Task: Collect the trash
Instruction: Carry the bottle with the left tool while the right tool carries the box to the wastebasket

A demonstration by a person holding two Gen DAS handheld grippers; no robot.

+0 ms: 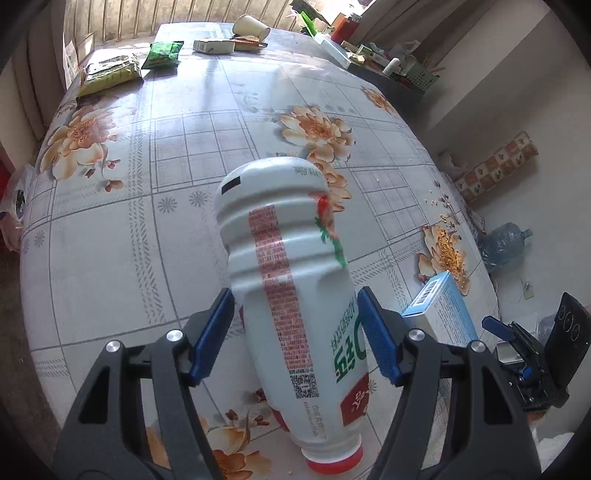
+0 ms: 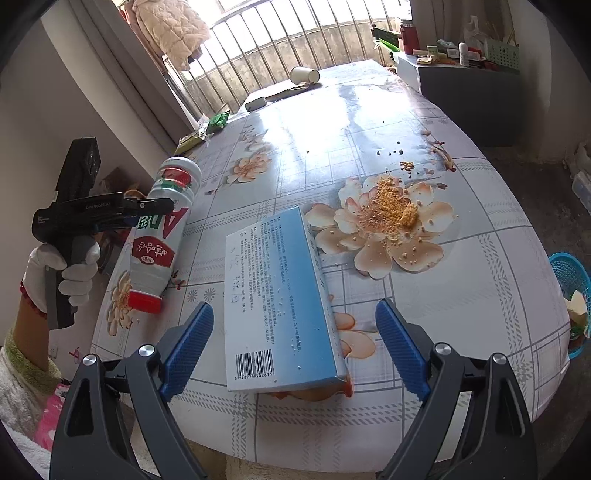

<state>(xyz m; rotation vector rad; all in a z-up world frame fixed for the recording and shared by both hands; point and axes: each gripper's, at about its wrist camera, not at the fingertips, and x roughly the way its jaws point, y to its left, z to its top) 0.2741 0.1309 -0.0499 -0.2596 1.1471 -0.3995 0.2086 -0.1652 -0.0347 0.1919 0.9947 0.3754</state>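
Note:
A white plastic bottle (image 1: 284,280) with a red cap is held upside down over the floral tablecloth, cap near the table's front edge. My left gripper (image 1: 295,332) is shut on its body, blue pads on both sides; it shows in the right wrist view (image 2: 147,210) with the bottle (image 2: 162,229). A blue-and-white carton (image 2: 284,306) lies on the table between the open fingers of my right gripper (image 2: 295,343), not touched by either pad. The carton also shows in the left wrist view (image 1: 439,310), with the right gripper (image 1: 517,343) behind it.
Orange crumbs (image 2: 391,210) lie spilled on the cloth beyond the carton. Snack bags (image 1: 110,72), a small box (image 1: 214,46) and a tipped paper cup (image 1: 251,26) sit at the far end. A blue basket (image 2: 572,288) with trash stands off the table's right edge.

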